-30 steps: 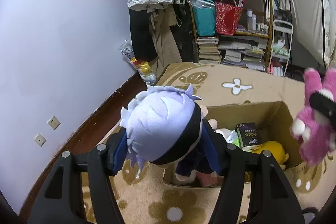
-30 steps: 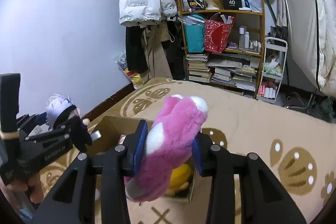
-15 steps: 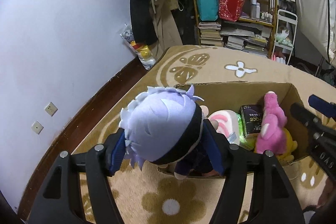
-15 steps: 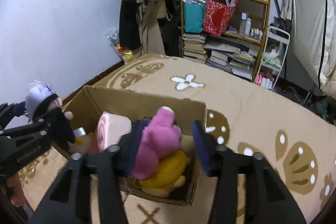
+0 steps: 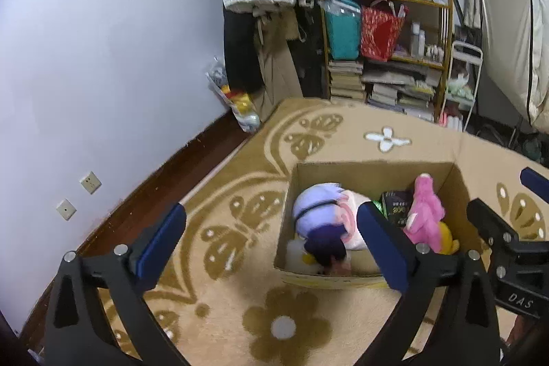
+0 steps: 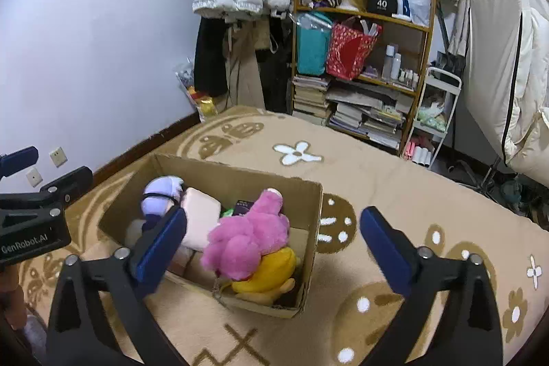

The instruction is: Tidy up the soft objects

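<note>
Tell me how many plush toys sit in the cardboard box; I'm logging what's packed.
3 clearly: purple-haired doll at the left end, pink plush at the right end, yellow plush beneath it. More may be hidden.

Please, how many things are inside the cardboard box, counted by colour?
Purple-haired doll: 1
Pink plush: 1
Yellow plush: 1
Pale pink roll cushion: 1
Black packet: 1
Total: 5 clearly seen in the cardboard box
</note>
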`<state>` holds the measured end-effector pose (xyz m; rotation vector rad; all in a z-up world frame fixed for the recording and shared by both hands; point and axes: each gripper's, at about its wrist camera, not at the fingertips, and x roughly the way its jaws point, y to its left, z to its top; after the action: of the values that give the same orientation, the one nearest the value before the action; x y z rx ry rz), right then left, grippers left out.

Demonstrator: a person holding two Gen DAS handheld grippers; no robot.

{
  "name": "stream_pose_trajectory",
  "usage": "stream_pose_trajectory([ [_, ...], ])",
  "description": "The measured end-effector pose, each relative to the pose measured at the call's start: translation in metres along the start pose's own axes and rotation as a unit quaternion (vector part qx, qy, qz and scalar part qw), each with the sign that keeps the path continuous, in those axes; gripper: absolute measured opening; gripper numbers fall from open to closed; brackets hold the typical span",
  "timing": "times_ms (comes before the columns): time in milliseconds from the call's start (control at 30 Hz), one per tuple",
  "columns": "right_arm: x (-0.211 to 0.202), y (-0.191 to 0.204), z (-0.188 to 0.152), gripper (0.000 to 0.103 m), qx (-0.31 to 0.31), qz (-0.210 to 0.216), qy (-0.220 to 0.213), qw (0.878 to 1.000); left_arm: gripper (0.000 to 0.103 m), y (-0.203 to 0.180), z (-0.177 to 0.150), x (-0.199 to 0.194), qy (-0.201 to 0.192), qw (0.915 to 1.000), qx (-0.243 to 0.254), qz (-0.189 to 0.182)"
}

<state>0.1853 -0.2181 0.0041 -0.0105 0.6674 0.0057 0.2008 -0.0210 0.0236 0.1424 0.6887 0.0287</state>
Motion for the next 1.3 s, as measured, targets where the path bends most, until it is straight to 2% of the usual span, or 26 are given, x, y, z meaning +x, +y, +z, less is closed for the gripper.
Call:
stream_pose_trajectory([
  [333, -0.056, 0.006, 0.005, 0.103, 0.002, 0.002, -0.026, 1.0, 0.103, 0.027, -0.002, -0.061, -0.025, 0.9997, -0.003, 0.006],
  [600, -0.11, 0.006, 0.0, 0.103, 0.007, 0.002, -0.063, 0.998, 0.103, 0.045, -0.031, -0.114, -0.046, 0.9987, -0.012, 0.016],
  [800, -0.139, 0.008, -0.017, 0.103, -0.001, -0.005, -0.082, 0.997, 0.103, 0.054, -0.057, -0.148, -0.077, 0.9961, -0.015, 0.04],
  [1100, -0.155, 0.007, -0.049, 0.103, 0.009, 0.01, -0.109, 0.994, 0.103, 0.063, -0.083, -0.171, -0.125, 0.9906, -0.027, 0.05],
  [1300, -0.16, 0.003, -0.062, 0.103, 0.03, 0.022, -0.115, 0.993, 0.103, 0.06, -0.093, -0.173, -0.13, 0.9905, -0.028, 0.036],
])
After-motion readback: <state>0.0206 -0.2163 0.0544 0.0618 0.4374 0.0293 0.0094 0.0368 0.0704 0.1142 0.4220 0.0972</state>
